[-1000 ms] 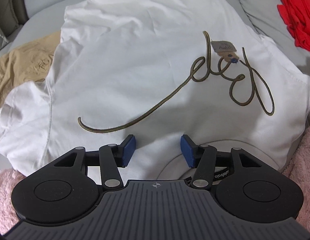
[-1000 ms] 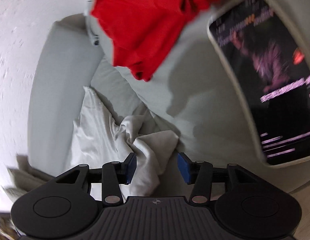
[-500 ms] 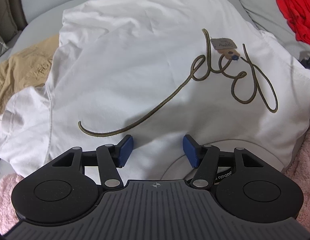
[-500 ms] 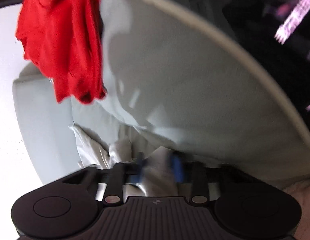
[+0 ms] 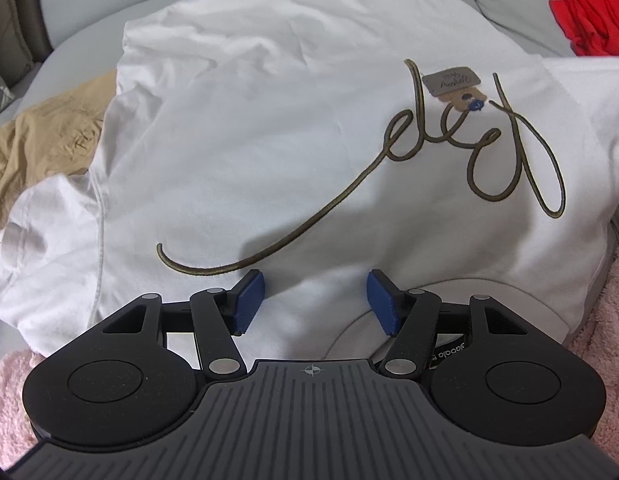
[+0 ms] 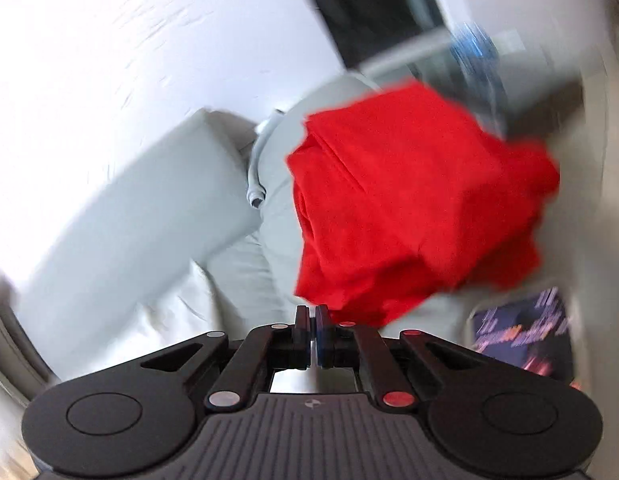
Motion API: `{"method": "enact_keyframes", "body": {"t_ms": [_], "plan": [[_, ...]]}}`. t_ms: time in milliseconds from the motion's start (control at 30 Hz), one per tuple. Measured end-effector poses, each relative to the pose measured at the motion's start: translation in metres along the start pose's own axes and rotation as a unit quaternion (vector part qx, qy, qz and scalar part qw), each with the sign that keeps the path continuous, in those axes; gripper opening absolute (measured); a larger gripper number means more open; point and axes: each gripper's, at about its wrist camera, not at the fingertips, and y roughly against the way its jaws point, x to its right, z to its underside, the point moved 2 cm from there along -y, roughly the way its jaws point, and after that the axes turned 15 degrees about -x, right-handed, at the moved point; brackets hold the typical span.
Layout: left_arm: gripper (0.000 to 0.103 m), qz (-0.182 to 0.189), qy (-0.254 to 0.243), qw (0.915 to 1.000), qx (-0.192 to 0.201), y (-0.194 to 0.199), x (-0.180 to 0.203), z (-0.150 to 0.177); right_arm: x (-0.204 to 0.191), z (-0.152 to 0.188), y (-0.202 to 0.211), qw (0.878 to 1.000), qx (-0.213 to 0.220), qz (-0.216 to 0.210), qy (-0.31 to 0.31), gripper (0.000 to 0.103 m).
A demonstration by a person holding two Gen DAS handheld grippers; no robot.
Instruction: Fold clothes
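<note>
The left gripper (image 5: 311,300) stands wide, empty, just above the white T-shirt (image 5: 269,128), whose collar (image 5: 449,320) lies under its right finger. Past its tips runs the gold script (image 5: 389,192), then a paper tag (image 5: 453,82); a tan garment (image 5: 41,144) lies far left. The right gripper (image 6: 312,330) is closed on white cloth (image 6: 297,380), apparently the shirt; the red garment (image 6: 409,200) lies just beyond.

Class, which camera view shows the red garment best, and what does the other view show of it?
The right wrist view: the red garment fills mid-frame, nearly whole though blurred. The left wrist view catches only its edge at the top right corner.
</note>
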Motion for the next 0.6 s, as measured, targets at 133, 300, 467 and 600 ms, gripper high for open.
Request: {"method": "enact_keyframes", "body": {"t_ms": [133, 300, 467, 600], "plan": [[0.063, -0.001, -0.003, 1.0, -0.003, 0.0, 0.0, -0.002, 0.018, 0.004, -0.039, 0.99, -0.121, 0.027, -0.073, 0.018], [0.063, 0.002, -0.003, 1.0, -0.001, -0.001, -0.002, -0.002, 0.032, 0.011, -0.026, 0.986, -0.102, -0.025, -0.131, 0.047], [0.064, 0.001, -0.003, 1.0, -0.001, -0.001, 0.0, -0.002, 0.021, -0.012, -0.041, 0.992, -0.09, -0.052, -0.069, 0.046], [0.064, 0.001, -0.003, 1.0, -0.002, -0.001, 0.0, -0.002, 0.006, -0.044, -0.056, 0.99, -0.119, -0.069, 0.014, 0.046]]}}
